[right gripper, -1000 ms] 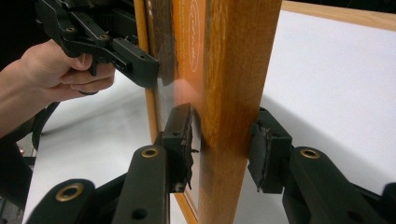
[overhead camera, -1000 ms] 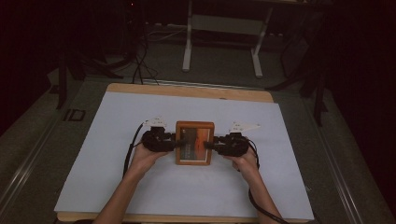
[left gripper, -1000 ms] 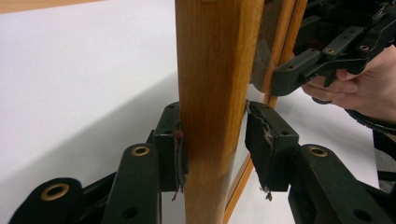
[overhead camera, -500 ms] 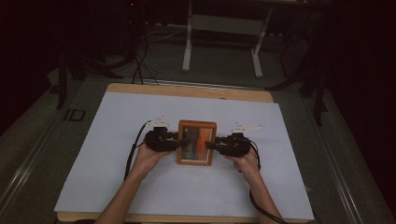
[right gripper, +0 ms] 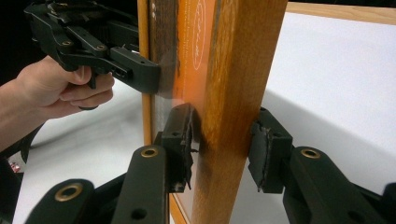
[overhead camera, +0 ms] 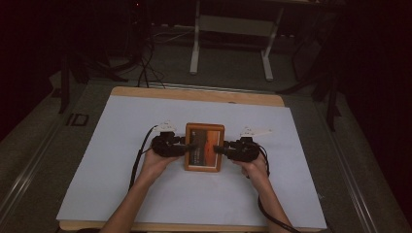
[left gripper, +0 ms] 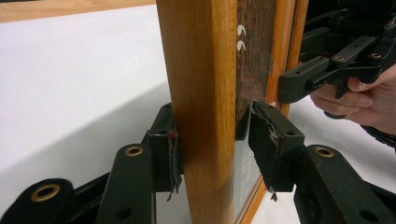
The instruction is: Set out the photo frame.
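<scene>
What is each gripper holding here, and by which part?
Both straddle the wooden frame at opposite side rails, pads not pressing both faces: left gripper has just been opening, right gripper gapped outside. Nothing firmly held.

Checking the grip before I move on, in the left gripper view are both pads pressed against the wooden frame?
No, one pad touches the wooden frame while the other stands off it.

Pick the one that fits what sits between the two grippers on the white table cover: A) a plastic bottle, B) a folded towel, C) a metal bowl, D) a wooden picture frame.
D: a wooden picture frame lies flat between the left gripper and the right gripper, each straddling one side rail.
</scene>
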### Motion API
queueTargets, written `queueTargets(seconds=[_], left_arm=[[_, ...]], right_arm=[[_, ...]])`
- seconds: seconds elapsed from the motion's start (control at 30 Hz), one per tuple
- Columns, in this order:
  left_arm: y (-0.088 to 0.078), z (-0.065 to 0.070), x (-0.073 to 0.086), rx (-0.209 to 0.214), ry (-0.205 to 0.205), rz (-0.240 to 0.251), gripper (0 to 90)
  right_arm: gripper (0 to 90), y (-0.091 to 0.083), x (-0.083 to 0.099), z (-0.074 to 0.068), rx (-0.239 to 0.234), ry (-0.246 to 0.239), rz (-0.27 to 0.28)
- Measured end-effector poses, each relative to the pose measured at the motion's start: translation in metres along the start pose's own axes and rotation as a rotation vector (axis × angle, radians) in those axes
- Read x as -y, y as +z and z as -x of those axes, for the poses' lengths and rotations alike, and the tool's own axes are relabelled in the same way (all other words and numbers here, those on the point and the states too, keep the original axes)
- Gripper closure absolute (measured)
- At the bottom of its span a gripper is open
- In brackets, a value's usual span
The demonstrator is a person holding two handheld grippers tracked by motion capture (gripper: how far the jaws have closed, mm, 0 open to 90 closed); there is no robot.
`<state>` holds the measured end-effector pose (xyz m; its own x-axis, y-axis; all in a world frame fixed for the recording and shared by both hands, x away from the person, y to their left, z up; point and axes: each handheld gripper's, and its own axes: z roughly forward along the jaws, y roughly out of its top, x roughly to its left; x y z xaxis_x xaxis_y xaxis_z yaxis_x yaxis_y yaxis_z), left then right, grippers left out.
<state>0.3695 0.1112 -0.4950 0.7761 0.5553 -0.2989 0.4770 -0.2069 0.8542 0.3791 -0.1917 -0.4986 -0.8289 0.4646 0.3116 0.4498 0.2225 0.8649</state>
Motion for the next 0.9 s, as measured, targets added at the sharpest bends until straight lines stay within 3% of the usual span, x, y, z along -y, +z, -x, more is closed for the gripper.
queueTargets(seconds=[0.5,0.63,0.9], left_arm=[[0.0002,0.0041,0.0001,-0.008,0.005,-0.007,56.8],[0.0026,0.0041,0.0010,-0.017,0.004,-0.028,52.1],[-0.0053,0.0037,-0.0007,-0.028,0.004,-0.010,49.7]], right_arm=[[60.3,-0.0003,-0.0010,0.0003,0.011,-0.004,-0.017],[55.2,-0.0007,-0.0005,0.0004,0.013,0.001,-0.024],[50.3,-0.0079,-0.0033,-0.0014,0.006,-0.011,-0.013]])
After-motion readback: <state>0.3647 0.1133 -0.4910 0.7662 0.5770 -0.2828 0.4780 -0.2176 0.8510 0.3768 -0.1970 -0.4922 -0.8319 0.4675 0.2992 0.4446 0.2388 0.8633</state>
